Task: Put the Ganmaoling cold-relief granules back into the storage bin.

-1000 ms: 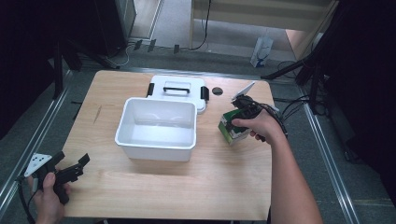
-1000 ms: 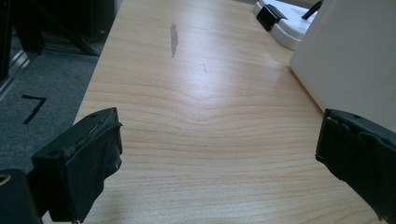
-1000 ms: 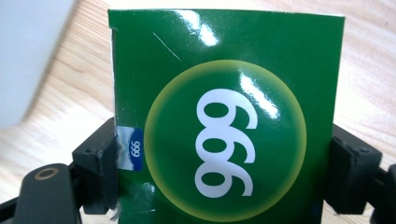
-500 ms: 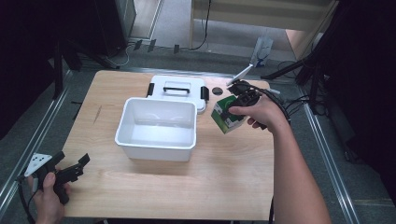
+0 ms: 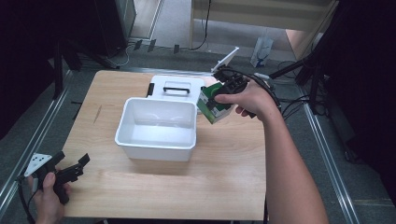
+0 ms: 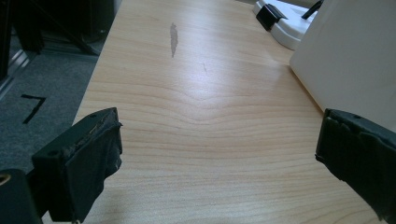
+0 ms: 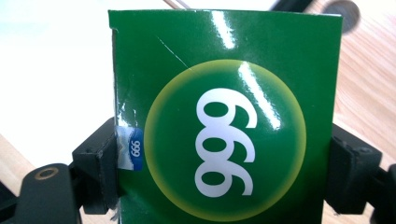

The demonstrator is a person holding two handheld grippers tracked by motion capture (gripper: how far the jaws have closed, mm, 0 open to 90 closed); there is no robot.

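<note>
Holding stock, item by item. Right gripper (image 5: 223, 95): your jaws are pinched on the two sides of the green carton (image 5: 214, 102), lifted off the wood and tilted, hanging just beside the right rim of the white tub (image 5: 156, 144). In the right gripper view the carton (image 7: 224, 116) carries a yellow-green disc with white numerals. Left gripper (image 5: 77, 166): jaws spread wide with nothing between them, resting at the table's (image 5: 224, 186) near left corner, close to the edge. White lid (image 5: 177, 87) with black handle: flat behind the tub, touching it. Open room: bare wood in front of the tub and to its left. Surface: pale wood-grain top with one grey smear (image 6: 173, 39). Surroundings: grey floor, metal rails along both sides, cables at right.
</note>
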